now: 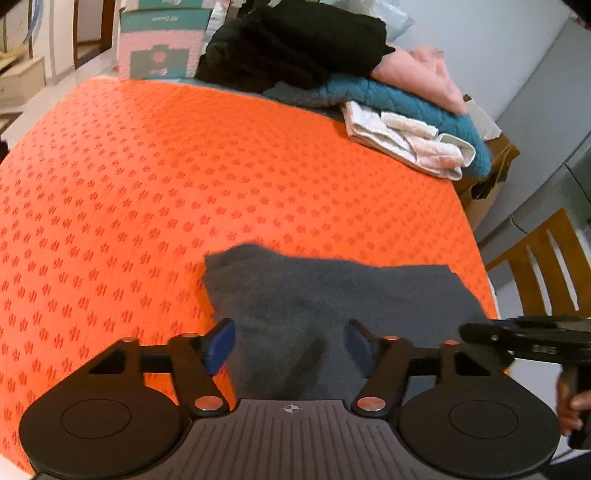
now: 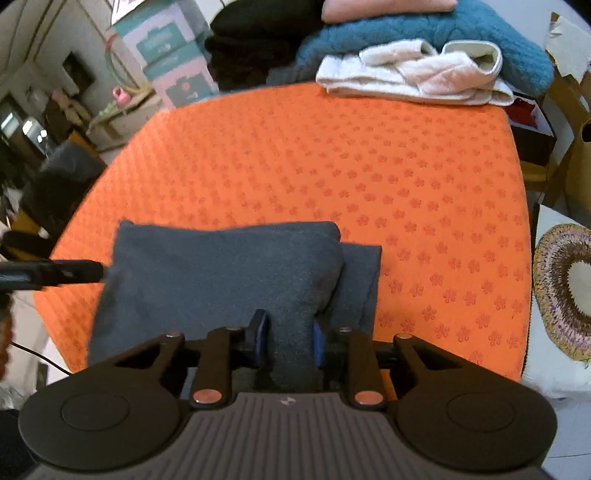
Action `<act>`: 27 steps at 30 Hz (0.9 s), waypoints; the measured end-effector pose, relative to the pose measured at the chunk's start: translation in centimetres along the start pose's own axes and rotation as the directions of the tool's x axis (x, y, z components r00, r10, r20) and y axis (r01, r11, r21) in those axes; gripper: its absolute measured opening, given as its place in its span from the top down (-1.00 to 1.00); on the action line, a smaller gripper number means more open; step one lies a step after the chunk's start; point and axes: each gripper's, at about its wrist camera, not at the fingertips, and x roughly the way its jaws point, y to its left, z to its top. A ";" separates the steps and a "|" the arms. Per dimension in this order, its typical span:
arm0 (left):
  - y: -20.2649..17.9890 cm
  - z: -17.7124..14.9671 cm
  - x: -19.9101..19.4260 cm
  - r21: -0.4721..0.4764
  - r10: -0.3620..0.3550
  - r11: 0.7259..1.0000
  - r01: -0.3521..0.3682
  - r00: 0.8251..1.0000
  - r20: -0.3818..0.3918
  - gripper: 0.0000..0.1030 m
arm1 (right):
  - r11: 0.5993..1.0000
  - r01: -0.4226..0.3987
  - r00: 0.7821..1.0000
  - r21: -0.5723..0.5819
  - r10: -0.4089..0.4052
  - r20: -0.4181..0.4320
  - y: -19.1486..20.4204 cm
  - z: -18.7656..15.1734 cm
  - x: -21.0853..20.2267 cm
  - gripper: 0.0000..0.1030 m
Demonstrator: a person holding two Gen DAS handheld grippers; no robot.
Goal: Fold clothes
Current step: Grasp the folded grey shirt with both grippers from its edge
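One grey garment [image 2: 221, 273] on orange tablecloth [image 1: 147, 166] | left gripper [image 1: 290, 345] released, jaws apart | right gripper [image 2: 290, 338] clenched on its fold | four folded clothes stacked behind.

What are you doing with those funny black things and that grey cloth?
A person is folding clothes, holding a pair of tongs in each hand. The right tongs are pinching the near edge of a grey cloth that lies folded on the orange table cover. The left tongs are open over the same cloth, not gripping it. At the far end sits a pile of other clothes: a white towel, a teal blanket, something pink and something black.
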 end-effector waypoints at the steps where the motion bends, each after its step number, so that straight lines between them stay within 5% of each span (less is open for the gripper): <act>1: 0.2 -0.4 0.3 -0.002 0.012 1.000 -0.012 1.000 -0.019 -0.44 | 1.000 0.007 1.000 0.007 -0.007 -0.005 -0.5 -0.1 0.3 0.08; 3: 0.8 -1.2 0.8 -0.019 0.026 0.999 -0.027 0.998 -0.056 -0.44 | 0.999 0.012 1.000 0.037 -0.012 0.002 -1.3 0.0 0.1 -0.42; 6: 1.6 -2.1 1.5 -0.064 -0.005 0.998 -0.001 0.996 -0.086 -0.50 | 0.997 0.006 1.000 0.071 -0.006 0.008 -2.7 0.1 0.0 -0.67; 12: 2.1 -2.0 3.0 -0.136 -0.058 0.990 0.045 0.994 -0.095 -0.50 | 0.980 -0.108 0.994 0.168 0.110 -0.007 -4.9 -0.1 1.7 -0.67; 17: 2.0 -2.1 4.0 -0.157 -0.085 0.985 0.072 0.993 -0.080 -0.54 | 0.975 -0.142 0.989 0.169 0.147 -0.018 -4.4 0.2 2.6 -0.45; 19: 2.0 -2.3 4.3 -0.171 -0.092 0.982 0.078 0.993 -0.073 -0.57 | 0.973 -0.156 0.987 0.169 0.162 -0.019 -4.3 0.4 2.7 -0.28; 20: 1.9 -2.4 4.3 -0.169 -0.088 0.983 0.075 0.994 -0.072 -0.59 | 0.962 -0.194 0.979 0.191 0.201 -0.019 -4.5 0.4 2.8 0.12; 27: 1.1 -2.4 4.1 -0.154 -0.086 0.985 0.074 0.994 -0.071 -0.40 | 0.938 -0.210 0.977 0.275 0.209 0.033 -4.8 -0.3 3.7 0.00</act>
